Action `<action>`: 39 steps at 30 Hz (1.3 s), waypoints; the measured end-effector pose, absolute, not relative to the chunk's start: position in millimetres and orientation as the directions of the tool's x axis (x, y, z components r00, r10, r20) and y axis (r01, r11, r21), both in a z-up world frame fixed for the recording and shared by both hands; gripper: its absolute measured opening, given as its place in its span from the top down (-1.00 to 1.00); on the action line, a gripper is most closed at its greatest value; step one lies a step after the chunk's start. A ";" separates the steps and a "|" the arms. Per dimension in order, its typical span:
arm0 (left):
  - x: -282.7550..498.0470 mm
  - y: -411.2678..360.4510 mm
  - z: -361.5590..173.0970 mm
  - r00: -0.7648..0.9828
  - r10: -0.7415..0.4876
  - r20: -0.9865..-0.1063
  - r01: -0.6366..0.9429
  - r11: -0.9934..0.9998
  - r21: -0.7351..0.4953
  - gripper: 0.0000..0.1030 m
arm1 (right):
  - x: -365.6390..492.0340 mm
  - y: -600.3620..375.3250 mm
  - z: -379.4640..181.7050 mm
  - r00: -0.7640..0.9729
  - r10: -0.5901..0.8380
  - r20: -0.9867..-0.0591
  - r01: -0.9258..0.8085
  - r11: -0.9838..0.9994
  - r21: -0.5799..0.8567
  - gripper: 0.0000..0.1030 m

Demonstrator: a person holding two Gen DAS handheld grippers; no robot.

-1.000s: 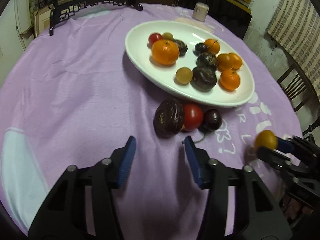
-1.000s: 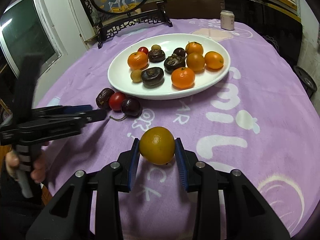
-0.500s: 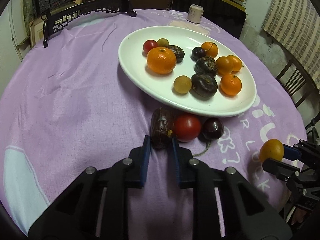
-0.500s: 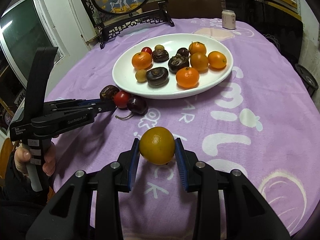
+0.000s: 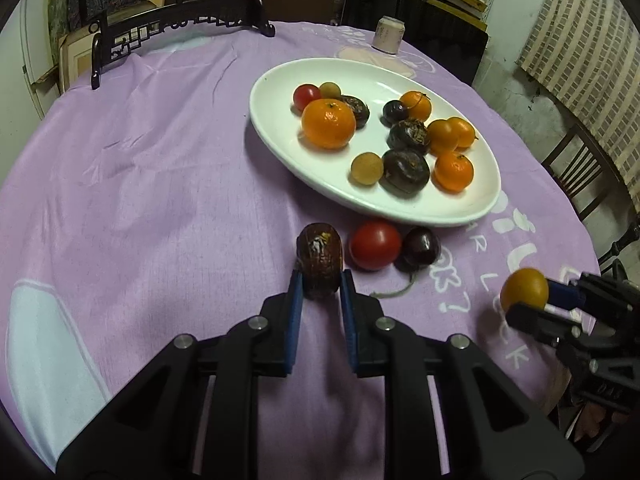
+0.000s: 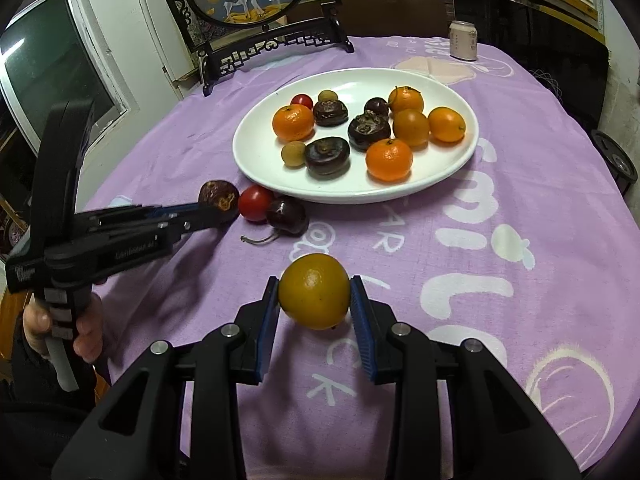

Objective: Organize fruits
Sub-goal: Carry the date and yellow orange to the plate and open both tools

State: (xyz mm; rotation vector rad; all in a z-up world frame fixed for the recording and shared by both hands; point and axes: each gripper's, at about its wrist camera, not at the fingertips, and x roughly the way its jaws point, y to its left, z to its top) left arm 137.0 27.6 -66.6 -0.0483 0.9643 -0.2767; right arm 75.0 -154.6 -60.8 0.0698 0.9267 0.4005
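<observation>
Between the left gripper's [image 5: 319, 286] pads sat a wrinkly brown fruit [image 5: 319, 259], pinched tight on the purple cloth [image 5: 140, 200]; right gripper [image 6: 314, 294] clamped a yellow-orange fruit [image 6: 314, 291] above letters reading "CK".

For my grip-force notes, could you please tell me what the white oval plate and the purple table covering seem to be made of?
White oval plate: likely glazed ceramic, perhaps melamine; its smooth rim is glossy with soft highlights. Purple table covering: a thin woven cloth, matte, with creases, a faint weave and white printed letters.
</observation>
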 end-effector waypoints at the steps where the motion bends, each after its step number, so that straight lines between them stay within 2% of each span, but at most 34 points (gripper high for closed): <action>1: 141.0 27.5 -67.5 0.533 -0.249 -0.809 0.203 0.966 -0.163 0.48 | 75.5 -155.9 -61.3 0.532 0.364 -0.764 -0.303 0.925 0.230 0.31; 2: 145.2 27.7 -69.1 0.529 -0.240 -0.814 0.191 0.968 -0.162 0.20 | 75.8 -155.8 -61.1 0.532 0.364 -0.764 -0.301 0.925 0.231 0.31; 3: 147.9 28.0 -70.2 0.531 -0.234 -0.814 0.182 0.970 -0.159 0.11 | 75.8 -156.5 -61.1 0.533 0.364 -0.764 -0.301 0.925 0.231 0.31; 5: 153.6 28.2 -73.1 0.530 -0.222 -0.818 0.169 0.973 -0.154 0.15 | 76.0 -157.9 -61.5 0.533 0.365 -0.764 -0.300 0.925 0.232 0.31; 6: 156.4 28.9 -74.8 0.525 -0.222 -0.821 0.162 0.974 -0.159 0.32 | 76.4 -158.8 -61.9 0.532 0.365 -0.764 -0.299 0.925 0.234 0.31; 12: 148.4 26.3 -68.5 0.559 -0.208 -0.803 0.174 0.976 -0.132 0.35 | 78.1 -160.7 -63.3 0.530 0.368 -0.764 -0.295 0.925 0.240 0.31; 25: 105.9 25.5 -22.8 0.614 -0.283 -0.737 0.242 0.956 -0.165 0.35 | 79.7 -156.7 -47.6 0.554 0.369 -0.747 -0.318 0.922 0.220 0.31; 34: 182.4 9.0 -3.7 0.601 -0.244 -0.761 0.228 0.965 -0.129 0.35 | 136.3 -173.9 -24.8 0.635 0.309 -0.709 -0.265 0.948 0.175 0.32; 39: 230.5 -24.0 -12.3 0.561 -0.231 -0.795 0.252 0.962 -0.102 0.34 | 181.6 -187.5 -37.5 0.620 0.269 -0.737 -0.220 0.961 0.166 0.32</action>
